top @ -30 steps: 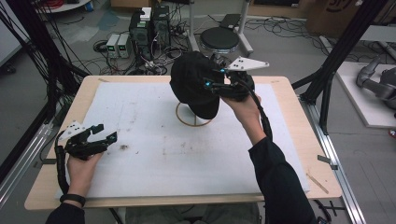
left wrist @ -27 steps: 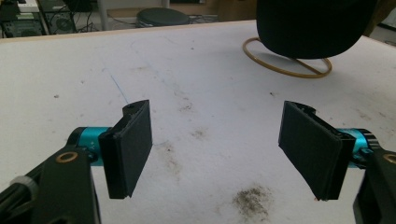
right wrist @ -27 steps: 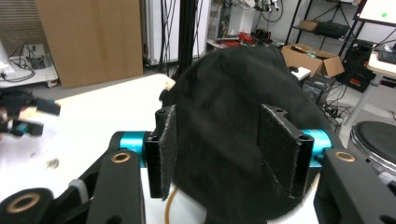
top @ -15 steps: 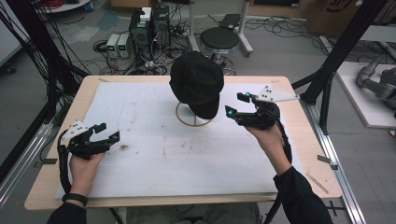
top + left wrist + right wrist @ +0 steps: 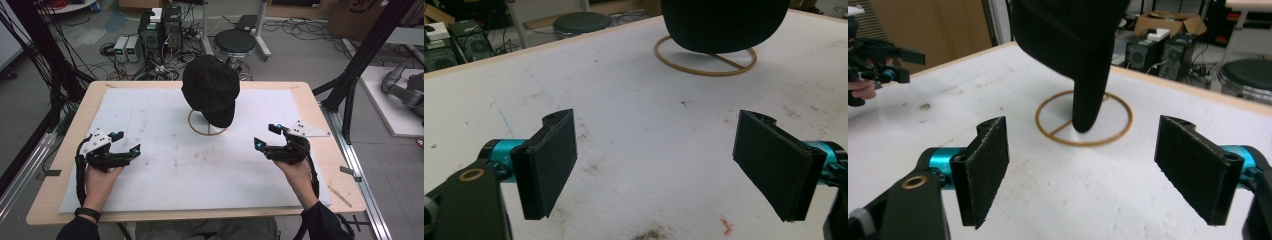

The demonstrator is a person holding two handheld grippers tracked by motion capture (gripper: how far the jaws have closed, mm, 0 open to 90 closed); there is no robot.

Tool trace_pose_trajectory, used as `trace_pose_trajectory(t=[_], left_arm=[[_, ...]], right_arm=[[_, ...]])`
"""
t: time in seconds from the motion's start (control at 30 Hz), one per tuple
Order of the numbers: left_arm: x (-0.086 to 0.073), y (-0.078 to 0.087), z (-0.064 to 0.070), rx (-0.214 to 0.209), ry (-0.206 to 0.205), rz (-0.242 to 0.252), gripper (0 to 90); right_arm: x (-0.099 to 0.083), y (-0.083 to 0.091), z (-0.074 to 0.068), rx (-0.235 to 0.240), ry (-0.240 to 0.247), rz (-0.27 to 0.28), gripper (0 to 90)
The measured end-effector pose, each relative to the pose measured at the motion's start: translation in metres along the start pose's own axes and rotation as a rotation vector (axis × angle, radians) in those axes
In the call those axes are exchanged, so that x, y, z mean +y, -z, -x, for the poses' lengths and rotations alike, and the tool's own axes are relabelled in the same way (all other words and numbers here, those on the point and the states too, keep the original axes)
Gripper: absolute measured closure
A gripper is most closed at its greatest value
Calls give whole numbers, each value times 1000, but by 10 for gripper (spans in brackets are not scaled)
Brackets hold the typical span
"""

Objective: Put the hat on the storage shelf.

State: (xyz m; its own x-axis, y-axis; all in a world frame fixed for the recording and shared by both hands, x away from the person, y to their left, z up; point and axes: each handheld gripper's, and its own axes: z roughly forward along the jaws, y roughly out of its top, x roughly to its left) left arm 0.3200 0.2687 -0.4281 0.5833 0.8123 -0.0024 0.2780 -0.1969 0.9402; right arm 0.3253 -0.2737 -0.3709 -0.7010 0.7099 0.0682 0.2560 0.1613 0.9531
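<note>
One black cap [image 5: 210, 95] sits on one stand whose base is a single wooden ring [image 5: 206, 131] with a bar across it, placed at the far middle of the white mat [image 5: 150, 190] that covers one wooden table [image 5: 327, 165]; in the right gripper view the cap's brim [image 5: 1091, 85] hangs down over the ring [image 5: 1084, 119], and in the left gripper view the cap's underside [image 5: 724, 22] shows above the ring [image 5: 705, 56]. Beyond the table stand one round black stool [image 5: 235, 41] and two dark computer towers [image 5: 160, 27] among loose cables on the floor. Two grippers are in use, one in each of the person's two hands. The left gripper [image 5: 125, 145] is held over the near left part of the mat, well apart from the cap, its two jaws spread wide with nothing between them; its own view shows two black pads [image 5: 551, 160] over bare mat. The right gripper [image 5: 267, 137] is held over the near right part of the mat, nearer the cap but not touching it, its two jaws likewise spread wide and holding nothing, with two pads [image 5: 983, 167] framing the ring in its own view.
</note>
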Motion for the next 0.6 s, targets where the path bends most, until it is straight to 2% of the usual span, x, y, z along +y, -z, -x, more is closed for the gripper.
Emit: trace_pose_trajectory(t=[0.03, 0.17, 0.3, 0.43, 0.6], left_arm=[[0, 0, 1, 1, -1, -2, 174], [1, -1, 4, -3, -8, -4, 167], [-2, 0, 5, 1, -8, -11, 167], [-3, 1, 4, 5, -4, -13, 167], [-4, 0, 3, 7, -3, -23, 167]], right_arm=[[-10, 0, 2, -12, -13, -5, 211], [-21, -1, 7, -37, -38, -16, 209], [-38, -1, 17, -77, -75, -32, 209], [-46, -2, 25, -96, -101, -49, 209], [-49, -2, 32, -110, -110, -60, 209]])
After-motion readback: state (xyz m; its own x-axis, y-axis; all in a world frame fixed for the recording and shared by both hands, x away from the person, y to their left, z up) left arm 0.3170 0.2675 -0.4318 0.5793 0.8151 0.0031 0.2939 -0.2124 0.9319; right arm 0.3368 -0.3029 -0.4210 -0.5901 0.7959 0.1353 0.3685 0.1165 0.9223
